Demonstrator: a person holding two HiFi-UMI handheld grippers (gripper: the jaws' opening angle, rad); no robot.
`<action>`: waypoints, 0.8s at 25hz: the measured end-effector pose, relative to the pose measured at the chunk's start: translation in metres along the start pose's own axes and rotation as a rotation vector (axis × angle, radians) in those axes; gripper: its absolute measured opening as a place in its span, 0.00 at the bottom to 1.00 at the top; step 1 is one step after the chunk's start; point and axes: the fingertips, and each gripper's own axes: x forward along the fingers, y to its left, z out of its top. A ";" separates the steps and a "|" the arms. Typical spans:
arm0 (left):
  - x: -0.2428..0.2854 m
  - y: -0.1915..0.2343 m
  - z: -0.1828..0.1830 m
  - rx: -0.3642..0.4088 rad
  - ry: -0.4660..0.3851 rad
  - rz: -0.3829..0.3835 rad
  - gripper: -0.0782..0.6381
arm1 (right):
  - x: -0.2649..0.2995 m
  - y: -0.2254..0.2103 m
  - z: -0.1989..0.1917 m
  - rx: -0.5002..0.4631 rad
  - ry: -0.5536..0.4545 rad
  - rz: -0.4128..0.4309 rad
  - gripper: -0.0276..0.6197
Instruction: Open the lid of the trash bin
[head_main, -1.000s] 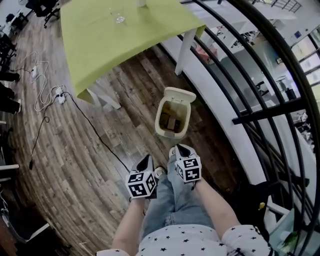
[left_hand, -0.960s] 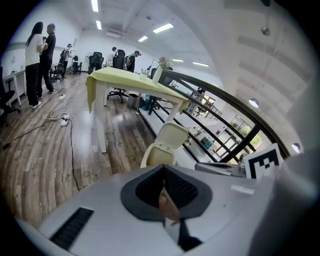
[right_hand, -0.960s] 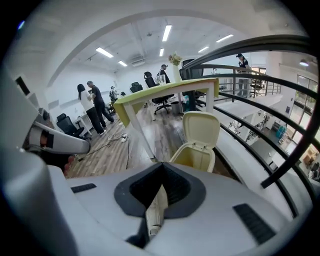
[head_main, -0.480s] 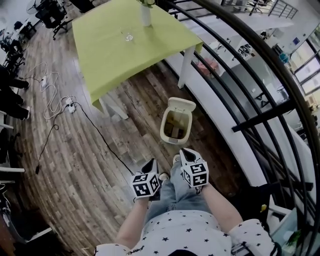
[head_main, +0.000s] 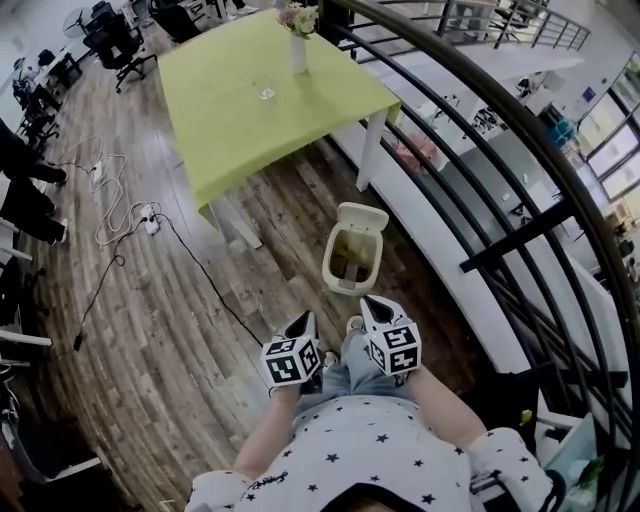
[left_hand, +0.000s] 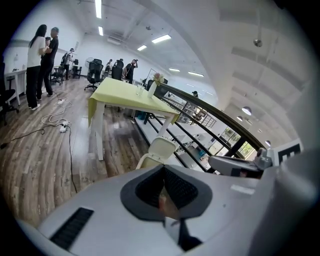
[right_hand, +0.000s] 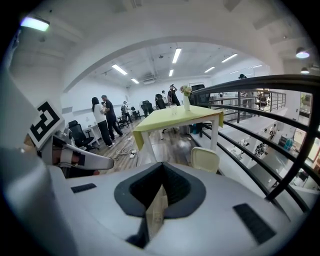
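- Wood-plank floor (head_main: 150, 330) runs beside a curved black railing (head_main: 520, 150). A lime-green bench (head_main: 240, 130) stands on it and carries a white vase (head_main: 298, 52) of flowers and a clear glass (head_main: 266, 93).
- Trash bin (head_main: 350, 265), cream-coloured, sits on the floor near the bench's white leg, close to the pale base under the railing. Its lid (head_main: 363, 214) is tipped up and back, and brownish contents show inside.
- Left claw (head_main: 307, 319) is held in front of the person's legs, near the bin but apart from it. The left gripper view shows its jaws pressed together with nothing between them.
- Right claw (head_main: 368, 302) is just beside the left one and a little closer to the bin. The right gripper view shows its jaws clenched and empty, with the raised lid beyond them.
- Black cable (head_main: 200, 266) trails across the floor to a power strip (head_main: 150, 222).
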 end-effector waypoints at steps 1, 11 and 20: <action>-0.002 -0.001 0.002 0.000 -0.006 -0.001 0.13 | -0.003 0.001 0.004 0.001 -0.007 0.001 0.03; -0.026 -0.010 0.024 0.008 -0.076 -0.020 0.13 | -0.025 0.012 0.038 0.010 -0.085 0.029 0.03; -0.041 -0.010 0.035 0.032 -0.131 -0.012 0.13 | -0.034 0.022 0.049 -0.001 -0.132 0.060 0.03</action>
